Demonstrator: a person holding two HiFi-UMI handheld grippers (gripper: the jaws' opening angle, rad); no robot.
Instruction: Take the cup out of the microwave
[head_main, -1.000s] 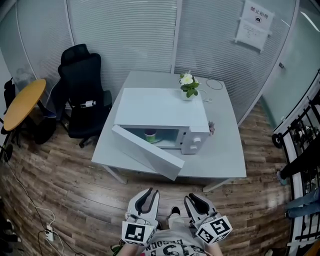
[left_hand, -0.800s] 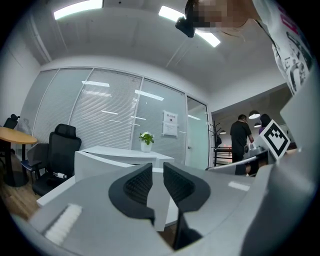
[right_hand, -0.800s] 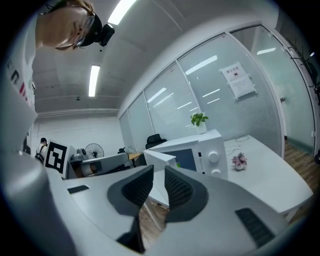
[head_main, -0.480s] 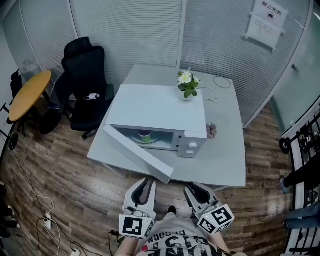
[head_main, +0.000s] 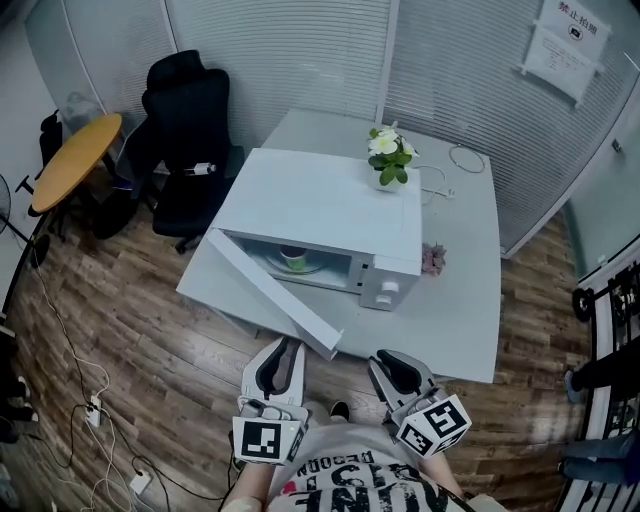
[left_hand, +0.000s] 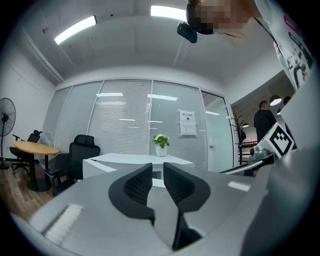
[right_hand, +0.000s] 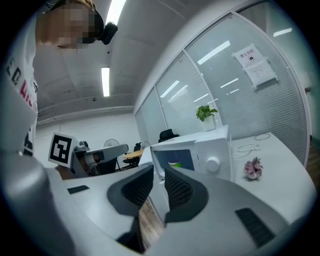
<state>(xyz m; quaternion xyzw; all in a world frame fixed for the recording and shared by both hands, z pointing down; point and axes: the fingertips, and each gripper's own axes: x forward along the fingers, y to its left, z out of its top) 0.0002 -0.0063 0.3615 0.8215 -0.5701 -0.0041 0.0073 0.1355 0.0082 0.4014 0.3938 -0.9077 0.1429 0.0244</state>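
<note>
A white microwave (head_main: 320, 205) stands on a pale table (head_main: 460, 300), and its door (head_main: 270, 295) hangs open toward the front left. A green cup (head_main: 295, 258) sits inside on the turntable. It also shows in the right gripper view as the cup (right_hand: 174, 164) in the lit cavity. My left gripper (head_main: 285, 348) is held just short of the door's free corner, and my right gripper (head_main: 384, 360) is near the table's front edge. Both are slightly open with nothing between the jaws, as seen at the left gripper (left_hand: 155, 170) and the right gripper (right_hand: 159, 172).
A potted white flower (head_main: 390, 158) sits on the microwave's back right corner. A small pink flower (head_main: 433, 260) and a coiled cable (head_main: 465, 158) lie on the table. A black office chair (head_main: 190, 130) and a round wooden table (head_main: 75, 160) stand left, and cords (head_main: 90, 410) lie on the floor.
The table and microwave have come nearer in the head view and shifted right. Both grippers now sit closer to the open door and the table's edge. The jaw gaps look the same.
</note>
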